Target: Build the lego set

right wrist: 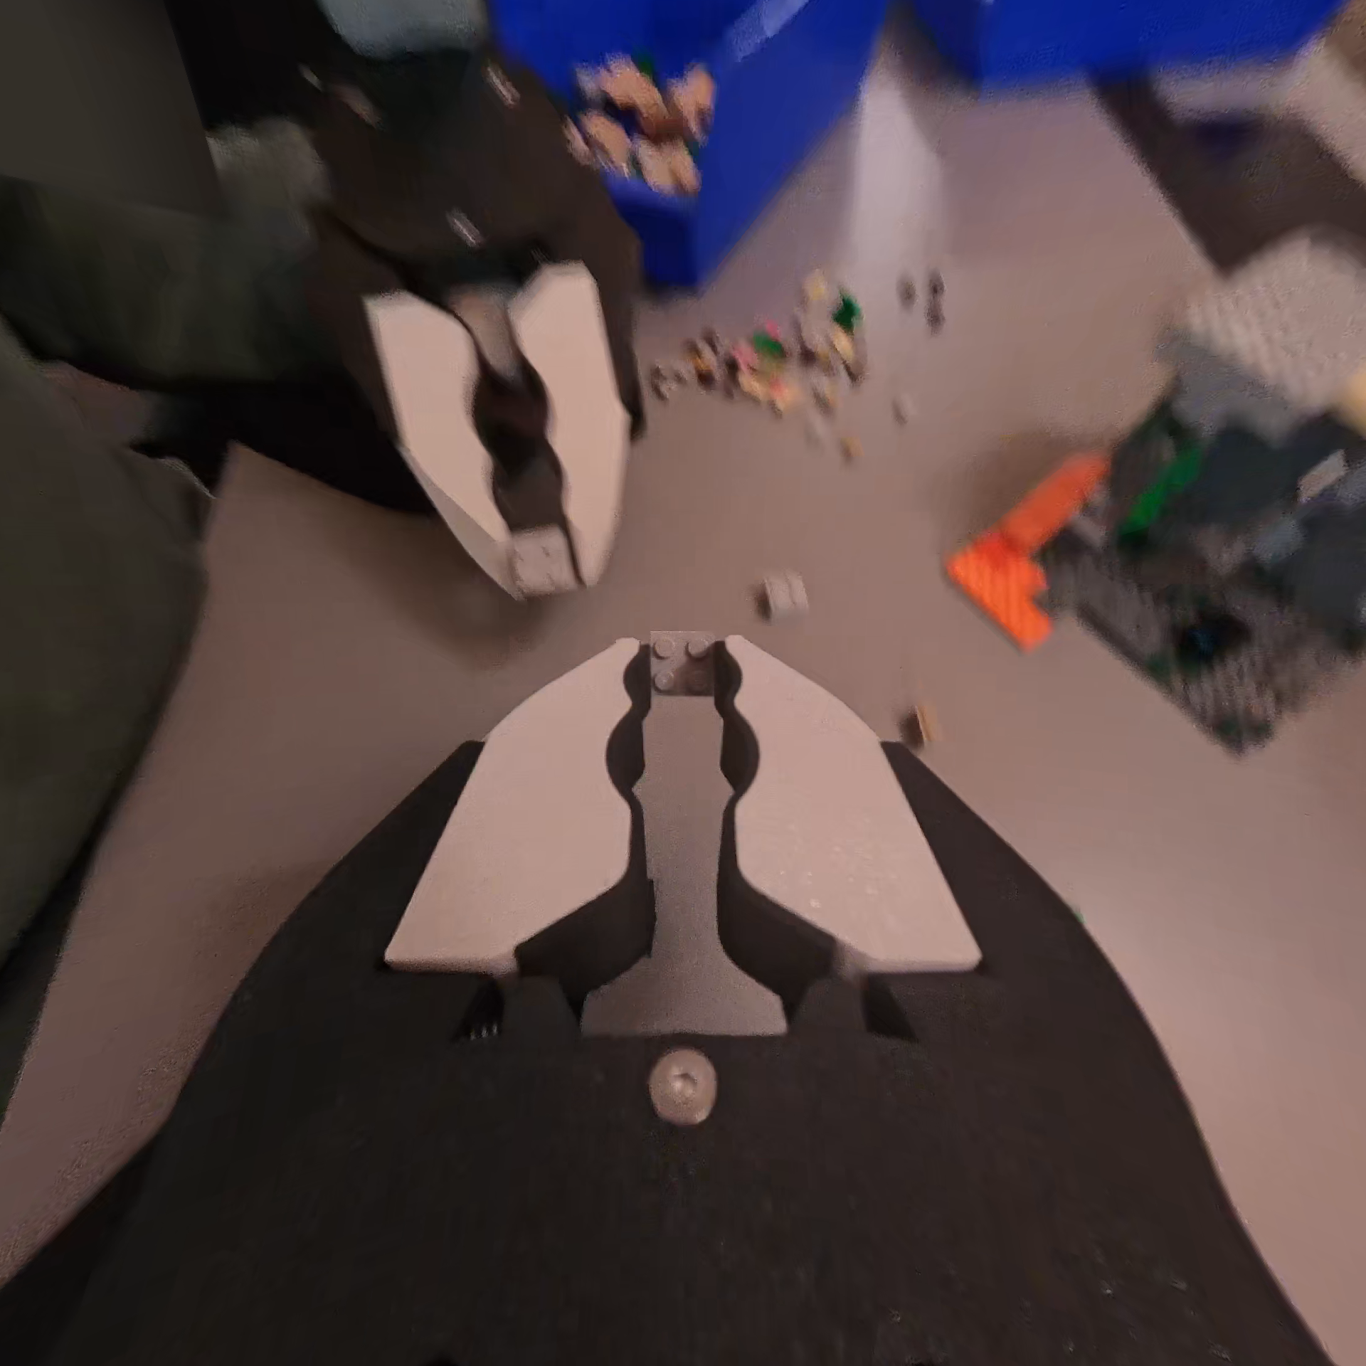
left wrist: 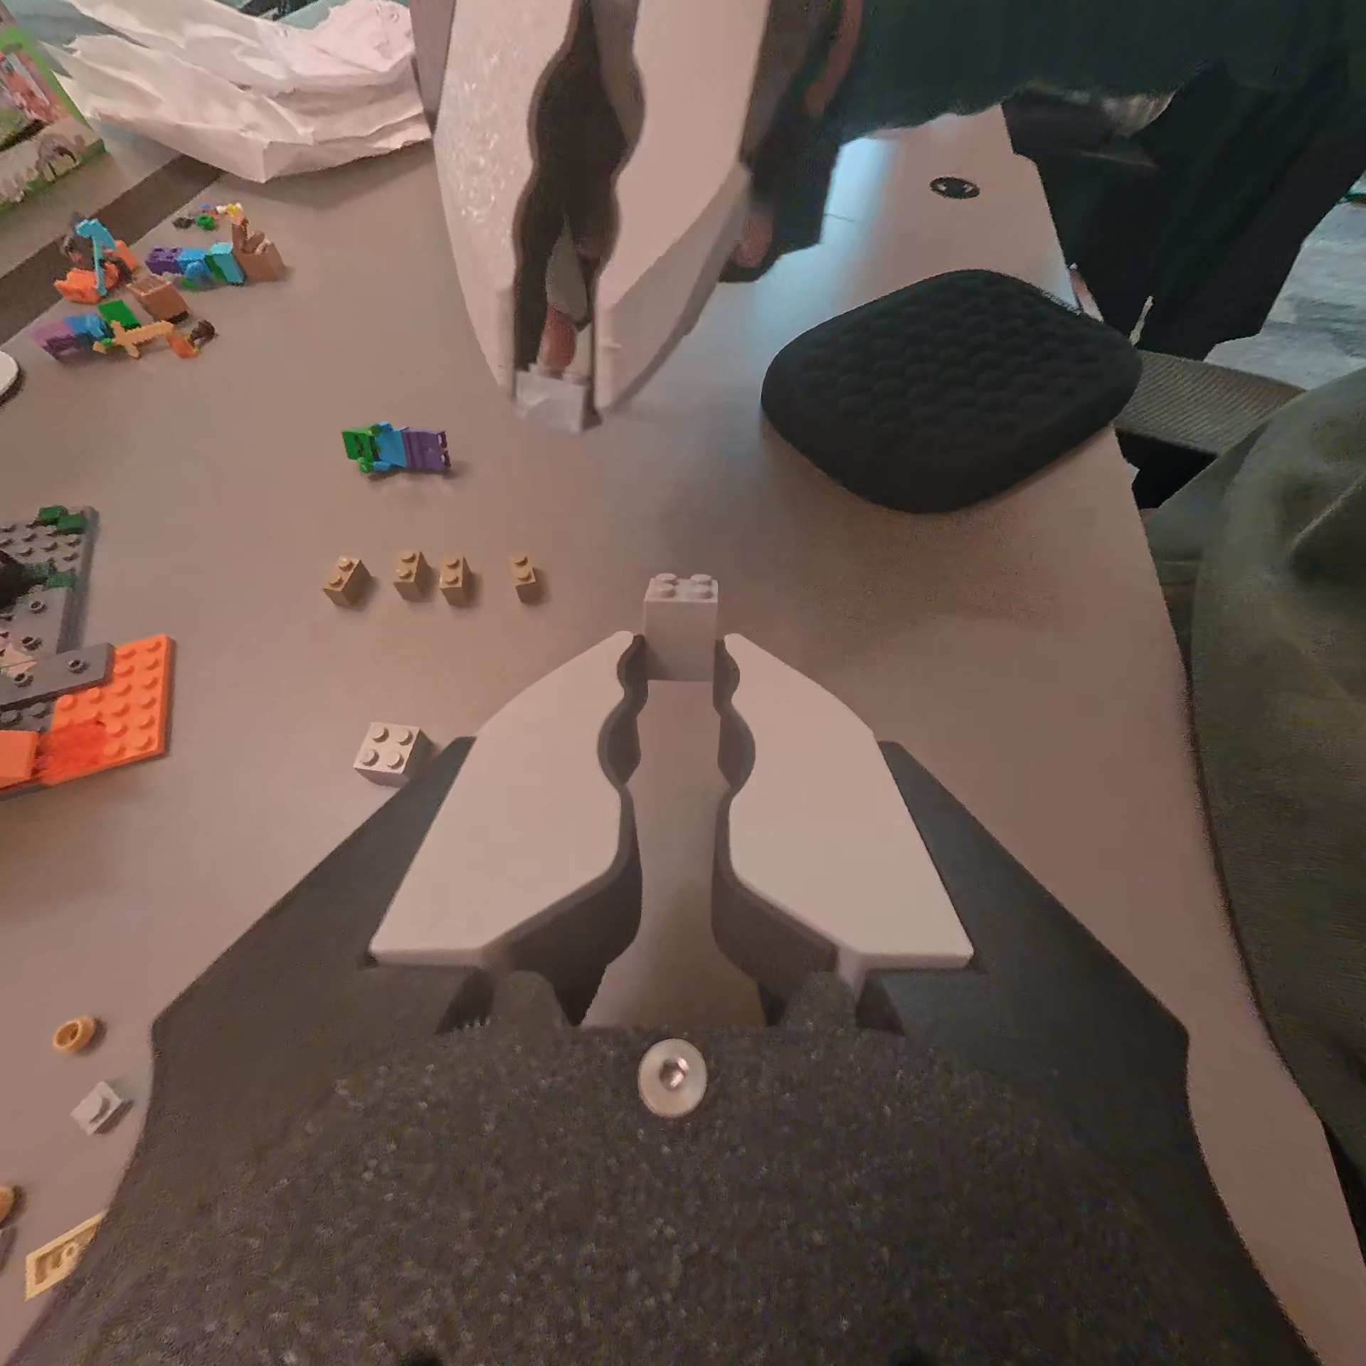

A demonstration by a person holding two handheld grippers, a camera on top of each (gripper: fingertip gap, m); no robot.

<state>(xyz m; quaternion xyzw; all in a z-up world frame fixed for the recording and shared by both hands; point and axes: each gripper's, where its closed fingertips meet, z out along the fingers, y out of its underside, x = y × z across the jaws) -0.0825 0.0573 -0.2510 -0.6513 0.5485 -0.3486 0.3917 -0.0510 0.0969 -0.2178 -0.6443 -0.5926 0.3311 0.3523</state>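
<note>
Grey bench (left wrist: 850, 562) is carrying four tan bricks (left wrist: 432, 578) left of the left tool (left wrist: 680, 650), each of two tools gripping one grey brick (left wrist: 680, 628), the right tool (right wrist: 681, 658) too.

Both wrist cams sit close above the grey tabletop (left wrist: 924, 606), looking fwd along own fingers, facing each other; shared: mid-table, orange plate (left wrist: 118, 702).

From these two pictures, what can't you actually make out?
- Blue bin, right wrist view: contents lost to motion blur.
- Grey-and-green brick build, left wrist view: cut off by the left edge.
- Table under the left gripper: hidden by its black body.
</note>
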